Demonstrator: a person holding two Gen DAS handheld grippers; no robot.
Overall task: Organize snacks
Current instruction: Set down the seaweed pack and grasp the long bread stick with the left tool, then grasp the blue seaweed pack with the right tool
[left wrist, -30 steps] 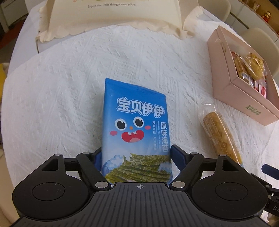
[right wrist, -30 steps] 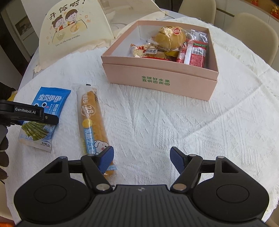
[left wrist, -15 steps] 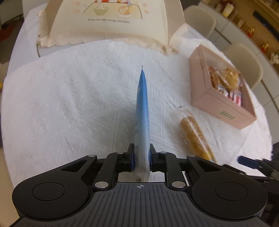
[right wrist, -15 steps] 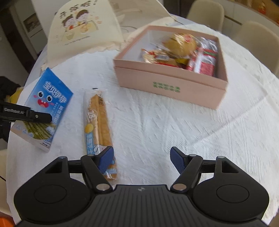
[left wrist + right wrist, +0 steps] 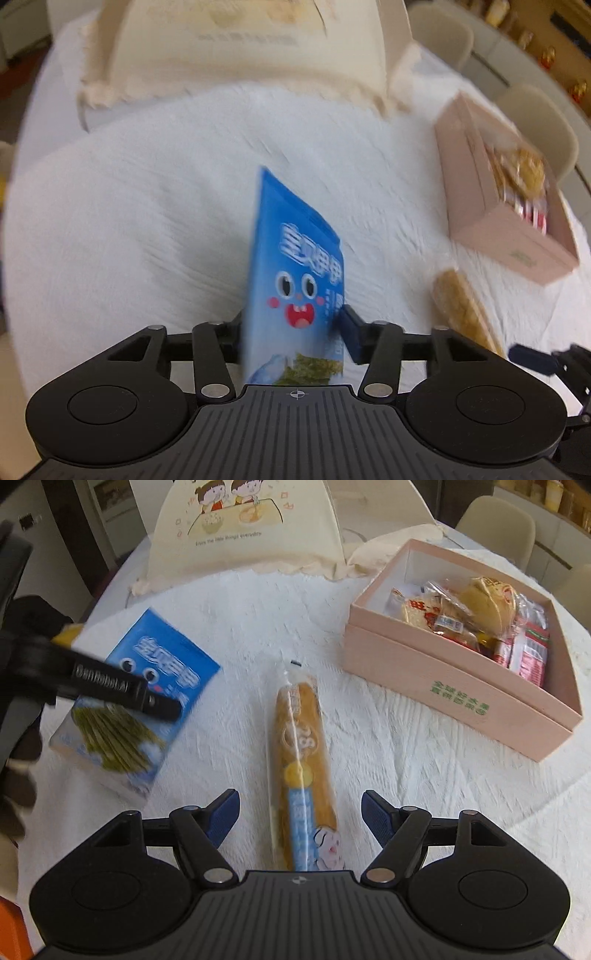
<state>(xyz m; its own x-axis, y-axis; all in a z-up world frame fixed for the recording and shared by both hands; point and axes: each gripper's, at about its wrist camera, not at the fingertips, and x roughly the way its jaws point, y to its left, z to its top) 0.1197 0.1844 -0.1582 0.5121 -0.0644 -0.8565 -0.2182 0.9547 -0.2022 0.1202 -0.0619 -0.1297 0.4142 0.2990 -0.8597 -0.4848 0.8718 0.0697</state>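
Between the spread, empty pads of the right gripper [image 5: 300,816]: long clear-wrapped golden bread stick [image 5: 303,760], lengthwise along the fingers, pink cardboard box [image 5: 458,686] ahead-right; opening left gripper [image 5: 295,328] around tilted blue seaweed packet [image 5: 295,280], contact unclear.

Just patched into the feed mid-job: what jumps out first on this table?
The bright blue seaweed packet grabs the eye first, tilted up between the fingers of the left gripper, whose jaws are opening. Next comes the long yellow wrapped cake bar, lying flat on the white tablecloth between the open fingers of the right gripper, untouched. To its right stands the open pink box, already holding several wrapped snacks.
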